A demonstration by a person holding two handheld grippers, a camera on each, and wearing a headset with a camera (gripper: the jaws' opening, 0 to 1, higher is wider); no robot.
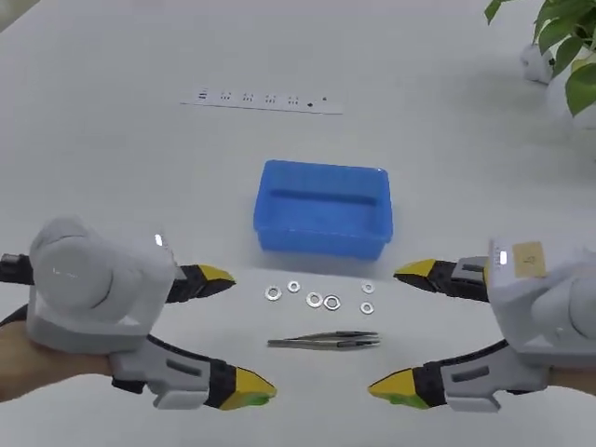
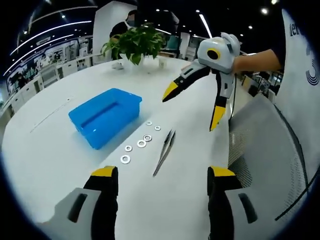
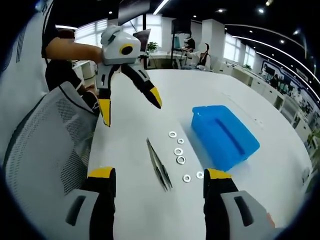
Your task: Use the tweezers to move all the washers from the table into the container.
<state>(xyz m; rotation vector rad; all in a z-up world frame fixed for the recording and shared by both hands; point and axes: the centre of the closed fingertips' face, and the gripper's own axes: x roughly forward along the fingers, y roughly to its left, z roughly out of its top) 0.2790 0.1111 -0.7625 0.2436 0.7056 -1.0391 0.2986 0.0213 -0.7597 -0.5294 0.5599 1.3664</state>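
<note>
Metal tweezers (image 1: 324, 342) (image 2: 164, 151) (image 3: 159, 164) lie flat on the white table near its front edge. Several small silver washers (image 1: 315, 299) (image 2: 141, 143) (image 3: 178, 151) are scattered between the tweezers and a blue plastic container (image 1: 323, 209) (image 2: 104, 116) (image 3: 224, 135). My left gripper (image 1: 233, 331) (image 2: 162, 179) is open, left of the tweezers, with nothing between its jaws. My right gripper (image 1: 399, 331) (image 3: 159, 180) is open on the right side, also holding nothing. Both hover apart from the tweezers.
A white power strip (image 1: 263, 100) lies at the far side of the table. A potted green plant (image 1: 563, 42) (image 2: 135, 44) stands at the far right corner. A mesh chair (image 2: 260, 150) (image 3: 50, 150) sits at the table's near edge.
</note>
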